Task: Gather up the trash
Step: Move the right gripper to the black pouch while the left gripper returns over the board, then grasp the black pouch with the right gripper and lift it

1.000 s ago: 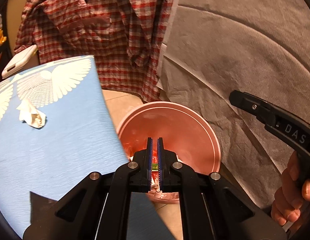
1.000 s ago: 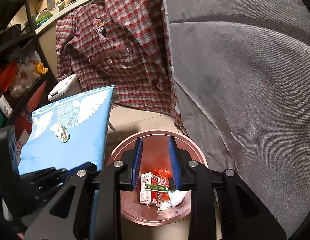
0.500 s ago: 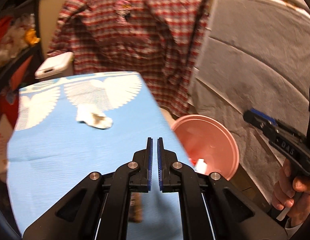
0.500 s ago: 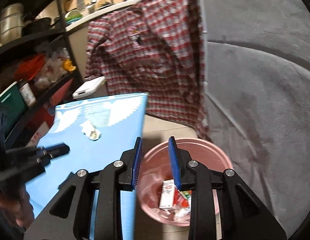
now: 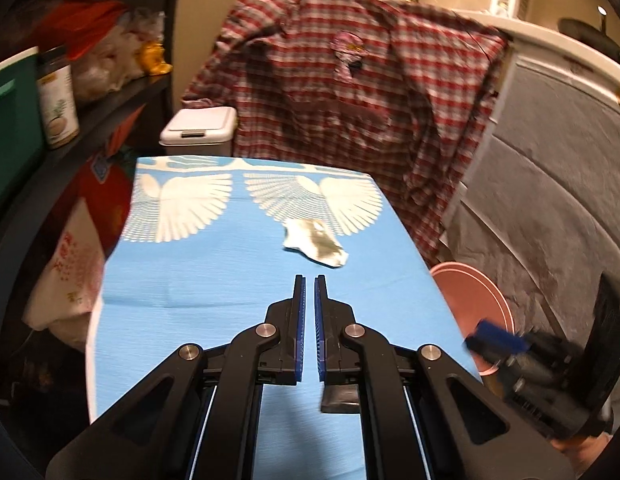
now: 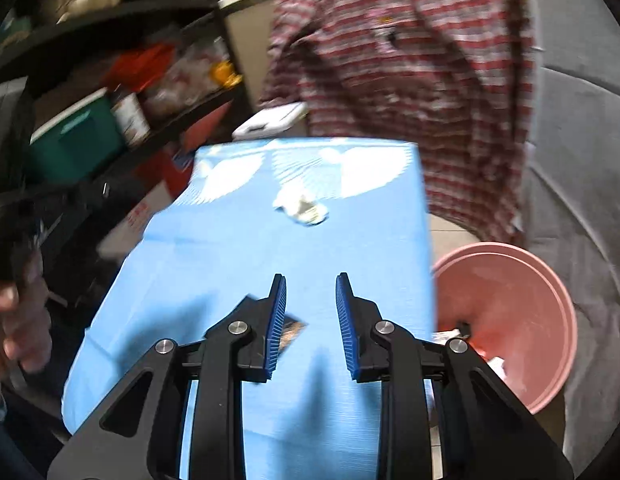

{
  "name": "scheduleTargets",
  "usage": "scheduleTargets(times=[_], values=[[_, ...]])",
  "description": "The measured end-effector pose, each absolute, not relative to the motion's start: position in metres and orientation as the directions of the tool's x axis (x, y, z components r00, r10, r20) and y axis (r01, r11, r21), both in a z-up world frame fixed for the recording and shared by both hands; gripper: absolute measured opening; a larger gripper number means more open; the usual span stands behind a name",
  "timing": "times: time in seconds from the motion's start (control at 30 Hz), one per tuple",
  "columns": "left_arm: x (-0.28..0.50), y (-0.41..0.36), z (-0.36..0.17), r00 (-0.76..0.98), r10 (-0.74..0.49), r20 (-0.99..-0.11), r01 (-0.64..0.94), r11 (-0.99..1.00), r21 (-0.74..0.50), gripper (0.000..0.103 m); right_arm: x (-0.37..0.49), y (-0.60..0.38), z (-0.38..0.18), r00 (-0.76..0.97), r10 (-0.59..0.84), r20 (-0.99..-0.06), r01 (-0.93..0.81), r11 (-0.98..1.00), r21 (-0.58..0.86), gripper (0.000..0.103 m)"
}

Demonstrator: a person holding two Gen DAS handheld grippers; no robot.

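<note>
Blue table (image 5: 214, 272): one crumpled wrapper (image 5: 316, 242), one dark scrap (image 5: 341, 398), one pink bin (image 6: 522, 320)

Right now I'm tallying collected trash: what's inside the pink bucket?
The pink bucket shows white and red scraps at the bottom; the right tool and the blue table hide the rest.

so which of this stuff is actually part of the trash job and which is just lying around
Part of the job:
- crumpled white wrapper on the blue bird-print tabletop
- small dark scrap near the table's front
- round pink plastic bin on the floor, trash already inside

Just lying about:
- red plaid shirt
- white lidded box
- green storage tub
- grey fabric cover
</note>
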State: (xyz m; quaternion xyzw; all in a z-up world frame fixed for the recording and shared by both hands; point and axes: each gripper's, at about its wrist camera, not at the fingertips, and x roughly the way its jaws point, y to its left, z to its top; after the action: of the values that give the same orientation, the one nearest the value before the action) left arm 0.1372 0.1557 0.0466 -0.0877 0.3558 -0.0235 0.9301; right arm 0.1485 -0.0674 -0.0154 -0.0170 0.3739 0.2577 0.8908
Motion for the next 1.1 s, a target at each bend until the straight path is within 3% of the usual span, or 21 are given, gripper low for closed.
scheduleTargets(times=[0.1,0.23,0.37,0.73,0.9,1.1], values=[[0.136,0.169,0.047,0.75,-0.099,-0.654,-0.035,0.981,-0.189,0.005,0.145,-0.045,-0.026,0.556,0.45,-0.699,-0.515,0.846,0.135,0.042],[0.135,0.183,0.046,0.752,-0.098,-0.651,-0.045,0.979,-0.2,0.005,0.146,-0.02,-0.044,0.51,0.436,-0.742,-0.55,0.828,0.11,0.073],[0.134,0.195,0.042,0.75,-0.101,-0.654,-0.056,0.975,-0.214,0.005,0.155,-0.003,-0.064,0.459,0.413,-0.787,-0.571,0.815,0.096,0.086],[0.145,0.203,0.032,0.738,-0.118,-0.665,-0.06,0.969,-0.238,0.005,0.167,0.016,-0.1,0.418,0.317,-0.851,-0.614,0.789,-0.008,0.095],[0.153,0.198,0.029,0.733,-0.126,-0.668,-0.057,0.968,-0.244,0.005,0.166,0.015,-0.102,0.424,0.317,-0.848,-0.637,0.771,-0.031,0.093],[0.165,0.196,0.021,0.722,-0.119,-0.682,-0.075,0.966,-0.248,0.005,0.162,0.015,-0.096,0.424,0.324,-0.845,-0.674,0.736,-0.056,0.065]])
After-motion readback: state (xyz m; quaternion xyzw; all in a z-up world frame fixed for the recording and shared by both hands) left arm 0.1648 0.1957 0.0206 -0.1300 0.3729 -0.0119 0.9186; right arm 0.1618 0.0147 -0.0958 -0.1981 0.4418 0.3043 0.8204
